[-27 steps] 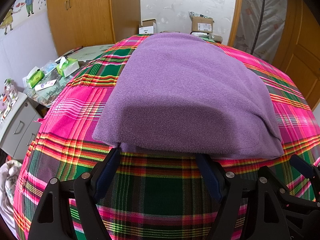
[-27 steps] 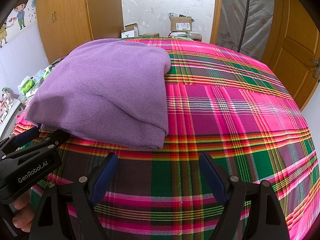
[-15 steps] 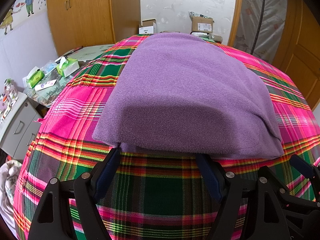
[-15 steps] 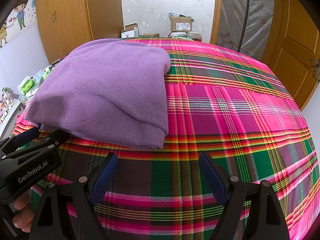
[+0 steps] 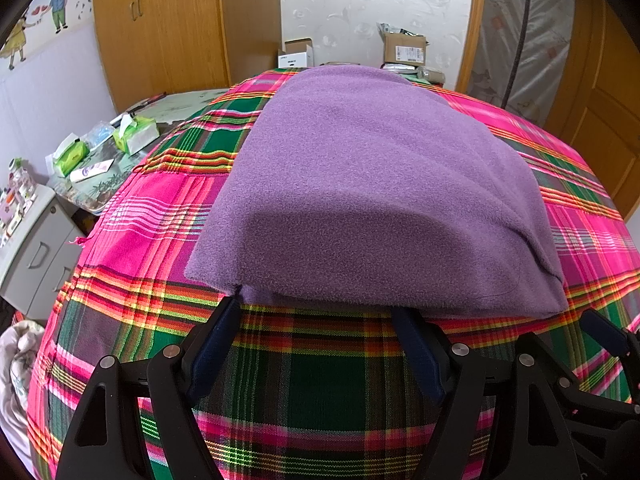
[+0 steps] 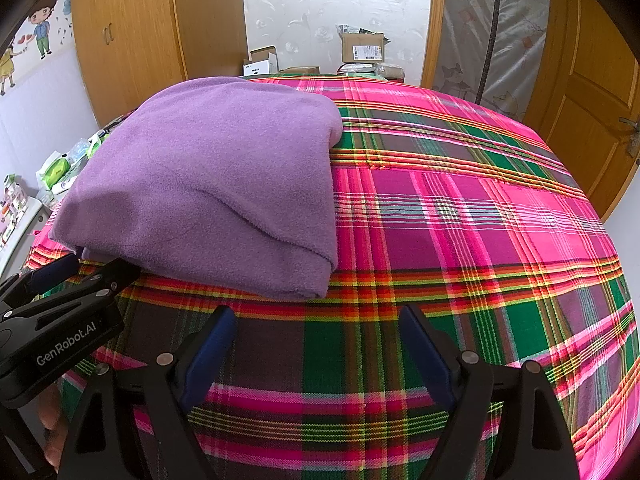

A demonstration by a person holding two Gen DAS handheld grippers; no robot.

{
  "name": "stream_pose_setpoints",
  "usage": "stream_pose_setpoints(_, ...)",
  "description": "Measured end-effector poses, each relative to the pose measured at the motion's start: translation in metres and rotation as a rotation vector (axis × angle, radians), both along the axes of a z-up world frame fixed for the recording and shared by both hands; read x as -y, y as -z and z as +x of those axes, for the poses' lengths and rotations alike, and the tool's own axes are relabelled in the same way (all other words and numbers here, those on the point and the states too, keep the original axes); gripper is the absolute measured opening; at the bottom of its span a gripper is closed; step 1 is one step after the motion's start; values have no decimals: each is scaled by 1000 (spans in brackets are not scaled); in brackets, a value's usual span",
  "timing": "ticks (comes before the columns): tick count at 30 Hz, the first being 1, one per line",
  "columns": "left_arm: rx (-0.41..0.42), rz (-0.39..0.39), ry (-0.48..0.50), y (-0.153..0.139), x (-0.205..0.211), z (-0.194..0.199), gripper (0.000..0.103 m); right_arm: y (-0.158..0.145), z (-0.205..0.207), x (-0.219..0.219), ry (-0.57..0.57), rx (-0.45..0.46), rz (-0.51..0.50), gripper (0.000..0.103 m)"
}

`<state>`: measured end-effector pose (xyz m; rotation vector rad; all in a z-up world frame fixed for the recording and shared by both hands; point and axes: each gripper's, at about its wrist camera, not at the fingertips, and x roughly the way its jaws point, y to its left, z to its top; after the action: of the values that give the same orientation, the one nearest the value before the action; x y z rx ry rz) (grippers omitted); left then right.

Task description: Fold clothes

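1. No change is being seen against the earlier pictures: the purple garment point(image 5: 372, 200), both grippers and the plaid bedcover point(image 5: 304, 364) are being kept in the same places.
2. The left gripper point(image 5: 316, 312) is being held low over the bedcover with its jaws spread wide and empty. Its fingertips point(image 5: 230, 308) are being kept just at the near edge of the garment; whether they are touching it cannot be told.
3. The right gripper point(image 6: 316, 316) is being held beside it, also spread wide and holding nothing, just short of the garment's near right corner.
4. The garment is lying folded on the left half of the bed. Its long axis is being pointed away from the grippers, toward the wardrobe point(image 6: 132, 32) and the boxes point(image 6: 362, 48).
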<state>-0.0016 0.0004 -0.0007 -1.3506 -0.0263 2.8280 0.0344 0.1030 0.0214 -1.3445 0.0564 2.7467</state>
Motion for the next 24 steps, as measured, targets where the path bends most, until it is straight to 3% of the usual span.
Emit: stream_pose_setpoints(24,0,1,0,-1,0,0,79,0,-1,-2,3,1,0,84)
